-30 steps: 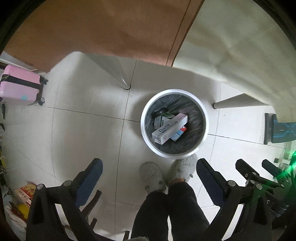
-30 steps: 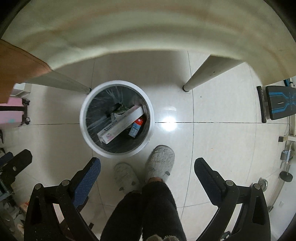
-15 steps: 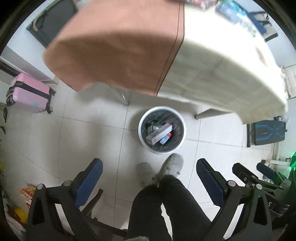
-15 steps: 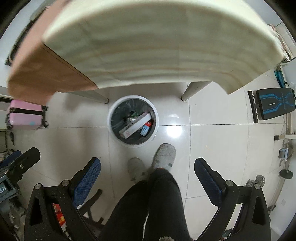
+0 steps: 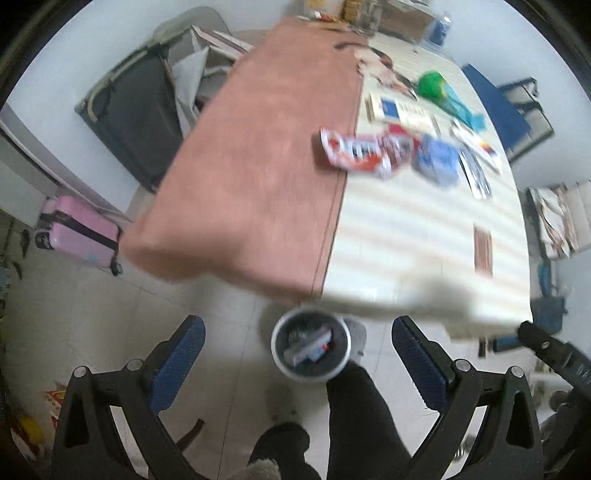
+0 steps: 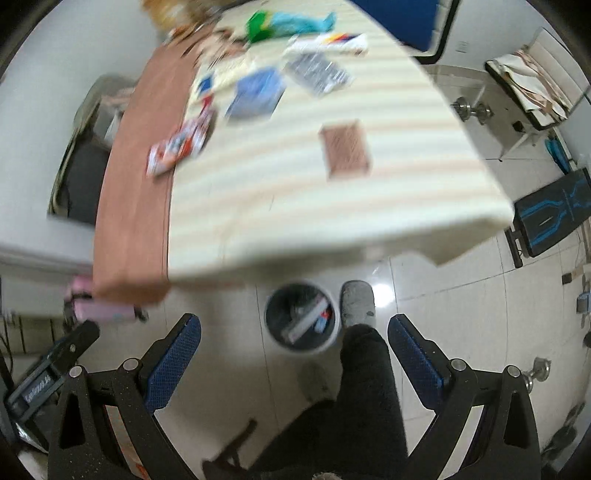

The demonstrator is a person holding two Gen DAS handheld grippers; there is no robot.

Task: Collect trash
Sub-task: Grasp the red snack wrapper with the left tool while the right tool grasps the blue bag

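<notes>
A white bin (image 5: 311, 350) (image 6: 301, 319) with a dark liner stands on the floor at the table's near edge, holding a long white box and other packets. On the table lie a red-and-white wrapper (image 5: 364, 149) (image 6: 180, 145), a blue packet (image 5: 437, 160) (image 6: 255, 92), a brown card (image 5: 482, 246) (image 6: 345, 148) and a green-and-teal bag (image 5: 445, 92) (image 6: 280, 20). My left gripper (image 5: 295, 343) is open and empty, high above the bin. My right gripper (image 6: 293, 341) is open and empty too.
The table carries a brown cloth (image 5: 255, 162) on its left and a striped cream cloth (image 6: 314, 177) on its right. A person's dark-trousered legs (image 6: 364, 387) and grey slipper (image 6: 357, 302) stand beside the bin. A pink suitcase (image 5: 77, 236) is at the left, a blue-black bench (image 6: 550, 210) at the right.
Both grippers have risen from just over the bin to above table height and tilted forward. The bin has shrunk in view and the tabletop with its litter has come into sight.
</notes>
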